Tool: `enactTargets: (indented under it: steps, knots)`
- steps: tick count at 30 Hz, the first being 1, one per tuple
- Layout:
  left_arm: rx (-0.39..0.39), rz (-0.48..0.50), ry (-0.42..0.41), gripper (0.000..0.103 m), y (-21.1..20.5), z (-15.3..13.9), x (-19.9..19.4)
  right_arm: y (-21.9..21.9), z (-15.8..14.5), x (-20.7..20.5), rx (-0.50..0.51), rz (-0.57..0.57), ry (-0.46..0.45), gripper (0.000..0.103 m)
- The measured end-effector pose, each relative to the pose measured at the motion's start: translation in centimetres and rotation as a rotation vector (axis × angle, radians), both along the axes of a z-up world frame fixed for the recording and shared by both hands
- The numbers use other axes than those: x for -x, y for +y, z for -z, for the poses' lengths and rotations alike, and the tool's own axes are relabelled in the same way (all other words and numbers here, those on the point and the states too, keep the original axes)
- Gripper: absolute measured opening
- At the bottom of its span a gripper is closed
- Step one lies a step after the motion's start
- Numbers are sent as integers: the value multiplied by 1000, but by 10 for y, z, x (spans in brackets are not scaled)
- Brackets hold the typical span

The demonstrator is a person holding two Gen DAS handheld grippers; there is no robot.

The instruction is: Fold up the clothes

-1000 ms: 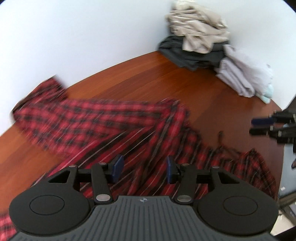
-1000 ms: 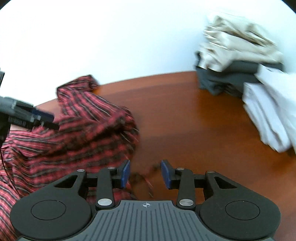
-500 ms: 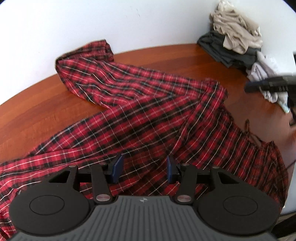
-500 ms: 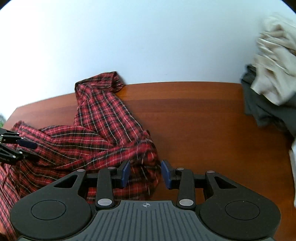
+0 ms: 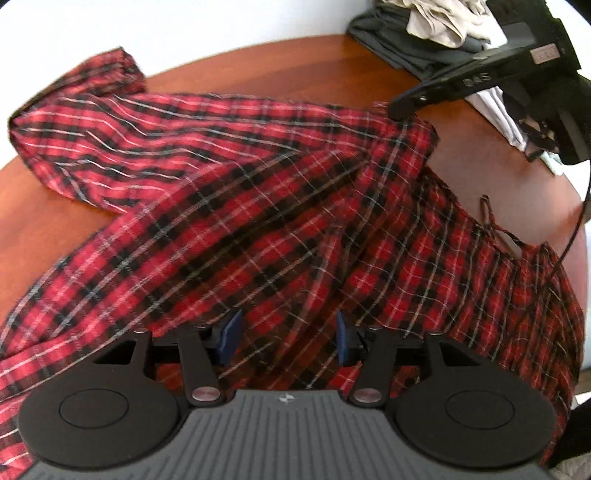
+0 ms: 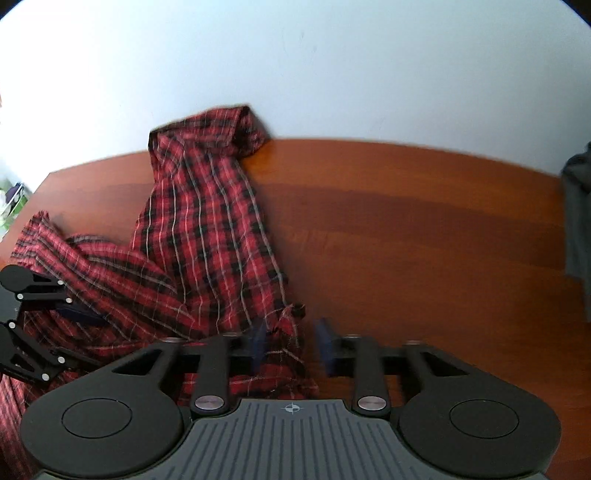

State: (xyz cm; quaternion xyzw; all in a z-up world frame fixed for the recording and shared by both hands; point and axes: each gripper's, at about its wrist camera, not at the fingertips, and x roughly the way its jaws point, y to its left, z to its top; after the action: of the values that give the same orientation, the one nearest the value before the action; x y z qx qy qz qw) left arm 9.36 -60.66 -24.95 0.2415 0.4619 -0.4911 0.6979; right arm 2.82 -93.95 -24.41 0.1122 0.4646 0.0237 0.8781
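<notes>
Red-and-black plaid flannel trousers [image 5: 280, 206] lie spread across the reddish-brown wooden table [image 5: 66, 221] — the left gripper [image 5: 286, 338], blue-padded jaws apart, hovers above them; the right gripper [image 5: 402, 105] reaches in at the upper right.

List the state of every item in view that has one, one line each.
Plaid pants: unfolded, spread rumpled across the table, one leg running to the wall.
Drawstring: loose, lying on the wood.
Left gripper: open, over the plaid cloth, holding nothing.
Right gripper: open, a cloth edge between its fingers.
Clothes pile: heaped, not folded neatly, at the far corner.
Table: wooden, partly covered.
</notes>
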Motion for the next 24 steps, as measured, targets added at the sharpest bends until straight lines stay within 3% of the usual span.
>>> enactTargets:
  steps: [1,3,4,8,15,19,24]
  knots:
    - [3,11,-8,58,-1,0,1,1,1,0,-2,0,4,9]
    - [2,35,-35,35,-1,0,3,3,-1,4,-10,3,-6,9]
    - [3,36,-47,7,0,0,2,4,-2,6,-11,6,-13,8]
    - [50,-6,-95,5,9,-13,0,4,-19,17,-10,34,-80,8]
    - [125,-45,-196,4,32,-66,5,10,-54,54,-17,52,-195,8]
    - [79,56,-237,4,42,-75,30,28,-45,84,-15,57,-193,8]
    - [-46,139,-211,4,43,-43,59,52,-8,106,35,42,-125,8]
